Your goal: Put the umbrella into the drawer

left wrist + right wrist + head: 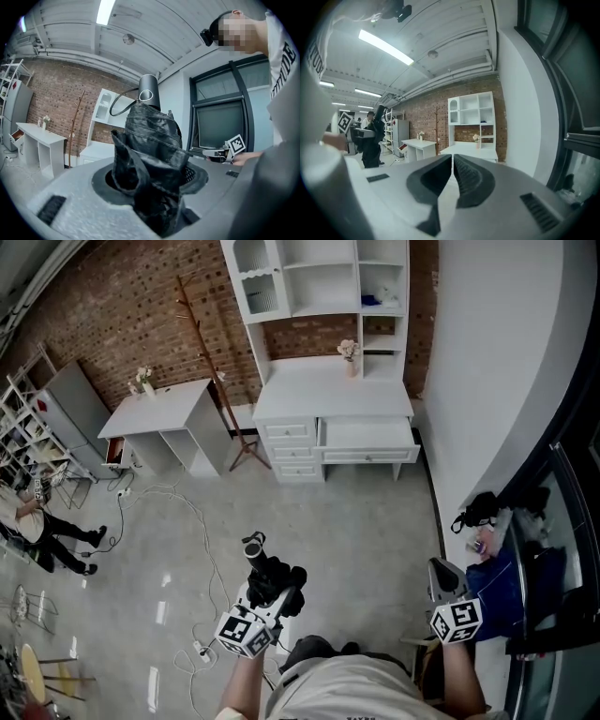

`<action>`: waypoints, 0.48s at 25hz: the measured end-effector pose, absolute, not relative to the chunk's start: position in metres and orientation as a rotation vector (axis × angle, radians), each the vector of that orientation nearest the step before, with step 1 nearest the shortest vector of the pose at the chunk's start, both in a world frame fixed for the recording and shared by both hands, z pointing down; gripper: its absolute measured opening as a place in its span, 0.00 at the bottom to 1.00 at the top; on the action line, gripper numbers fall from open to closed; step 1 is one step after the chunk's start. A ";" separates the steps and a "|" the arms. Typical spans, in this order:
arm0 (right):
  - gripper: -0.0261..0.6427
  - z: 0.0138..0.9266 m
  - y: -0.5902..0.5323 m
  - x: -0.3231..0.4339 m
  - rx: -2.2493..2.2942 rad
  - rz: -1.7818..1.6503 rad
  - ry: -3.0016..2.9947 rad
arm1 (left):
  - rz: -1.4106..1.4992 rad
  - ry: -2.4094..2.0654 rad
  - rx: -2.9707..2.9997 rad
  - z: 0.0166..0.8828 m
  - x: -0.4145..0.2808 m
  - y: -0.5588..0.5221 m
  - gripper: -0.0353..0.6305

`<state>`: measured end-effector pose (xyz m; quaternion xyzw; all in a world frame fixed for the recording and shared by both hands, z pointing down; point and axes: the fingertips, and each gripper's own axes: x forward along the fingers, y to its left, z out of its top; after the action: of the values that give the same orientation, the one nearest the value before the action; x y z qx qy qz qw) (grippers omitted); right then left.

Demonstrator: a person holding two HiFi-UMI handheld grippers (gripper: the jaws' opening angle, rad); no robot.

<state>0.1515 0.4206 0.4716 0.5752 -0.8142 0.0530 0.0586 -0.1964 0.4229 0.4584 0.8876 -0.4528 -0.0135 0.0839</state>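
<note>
Currently mid-carry, well short of the goal. Left tool point(269, 589) clamped on a folded black umbrella point(151, 154), handle end pointing ahead, held out over the floor point(356, 521). Right tool point(453, 174) empty, jaws closed together with nothing between. Ahead, well apart across the floor, a white counter point(328, 390) with a drawer point(367, 435) pulled open under its front edge, toward the right corner. Next, most likely: closing the gap to the counter, then lowering the umbrella lengthwise into the drawer before letting go.
</note>
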 end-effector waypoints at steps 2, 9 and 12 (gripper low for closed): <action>0.09 0.472 0.419 0.155 1.738 0.165 -2.471 | -0.034 -1.350 2.642 0.461 -0.192 0.424 0.43; 0.09 0.479 0.406 0.158 1.736 0.193 -2.468 | -0.022 -1.326 2.666 0.460 -0.183 0.417 0.42; 0.09 0.482 0.399 0.154 1.732 0.201 -2.463 | -0.022 -1.325 2.661 0.463 -0.187 0.408 0.42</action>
<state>0.1544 0.3991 0.4824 0.5730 -0.8145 0.0665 0.0618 -0.1865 0.4085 0.4625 0.8919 -0.4442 -0.0073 0.0844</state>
